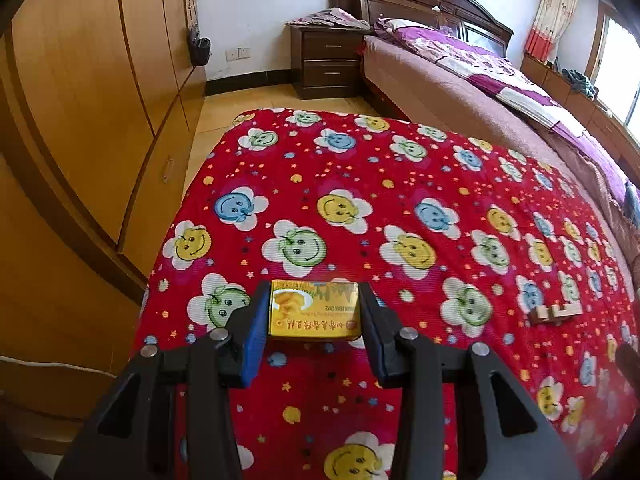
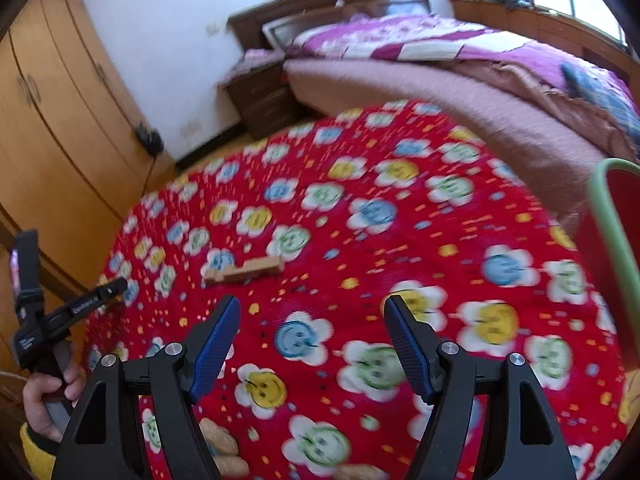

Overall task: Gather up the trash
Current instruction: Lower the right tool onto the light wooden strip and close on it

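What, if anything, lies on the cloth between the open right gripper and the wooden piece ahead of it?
Nothing visible. Only bare patterned cloth lies between the right gripper, jaws apart and empty, and the wooden piece, which sits ahead and slightly to its left. The picture is blurred, so small scraps could be missed.

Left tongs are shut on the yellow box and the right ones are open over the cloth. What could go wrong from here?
1. The left tongs pinch the yellow box only by its side faces; the thin carton might crush or slip out while carried.
2. The wooden piece lies between both hands, and the right wrist view is blurred, so the open right tongs may misjudge it.
3. The red bin's green rim sits at the right edge, easy to bump.
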`<state>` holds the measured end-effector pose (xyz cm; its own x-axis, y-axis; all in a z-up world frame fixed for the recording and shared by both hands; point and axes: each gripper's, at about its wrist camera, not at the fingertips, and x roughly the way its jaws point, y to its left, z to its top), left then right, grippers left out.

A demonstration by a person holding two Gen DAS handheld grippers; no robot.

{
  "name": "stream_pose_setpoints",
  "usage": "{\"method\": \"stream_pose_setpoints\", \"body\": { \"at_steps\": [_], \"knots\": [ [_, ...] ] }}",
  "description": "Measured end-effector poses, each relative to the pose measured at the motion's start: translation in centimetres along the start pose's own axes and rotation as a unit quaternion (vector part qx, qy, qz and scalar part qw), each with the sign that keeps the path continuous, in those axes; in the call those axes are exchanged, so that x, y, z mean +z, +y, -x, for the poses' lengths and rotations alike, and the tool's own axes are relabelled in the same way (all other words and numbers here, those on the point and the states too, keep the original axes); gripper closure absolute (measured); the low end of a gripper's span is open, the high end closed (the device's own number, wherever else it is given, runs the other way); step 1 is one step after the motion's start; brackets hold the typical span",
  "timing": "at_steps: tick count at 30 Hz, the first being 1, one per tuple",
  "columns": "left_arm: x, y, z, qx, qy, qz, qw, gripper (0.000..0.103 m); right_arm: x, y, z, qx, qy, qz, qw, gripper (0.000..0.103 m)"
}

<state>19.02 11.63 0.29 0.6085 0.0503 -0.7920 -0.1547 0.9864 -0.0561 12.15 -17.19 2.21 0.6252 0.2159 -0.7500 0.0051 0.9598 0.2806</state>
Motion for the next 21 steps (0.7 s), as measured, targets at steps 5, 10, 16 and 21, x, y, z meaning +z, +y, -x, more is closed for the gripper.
{"method": "stream_pose_setpoints", "body": {
  "at_steps": [5,10,16,21],
  "knots": [
    [-0.2,0.2,-0.6,-0.006,-0.010,0.008,0.9999,0.060,0.8,2.6,-2.9,-0.004,0.016,0.029,0.999,0.027],
    [-0.1,0.1,-0.8,-0.013,-0.014,0.017,0.9997,0.060,1.5,5.2,-5.0,-0.021,0.020,0.066,0.997,0.024],
    [-0.3,-0.5,-0.7,-0.020,-0.019,0.013,0.9995,0.060,1.7,6.6,-6.8,-0.056,0.027,0.084,0.994,0.024],
    [-0.4,-0.7,-0.7,-0.022,-0.021,0.013,0.9995,0.060,1.7,7.6,-7.7,-0.081,0.024,0.100,0.991,0.023]
  ]
}}
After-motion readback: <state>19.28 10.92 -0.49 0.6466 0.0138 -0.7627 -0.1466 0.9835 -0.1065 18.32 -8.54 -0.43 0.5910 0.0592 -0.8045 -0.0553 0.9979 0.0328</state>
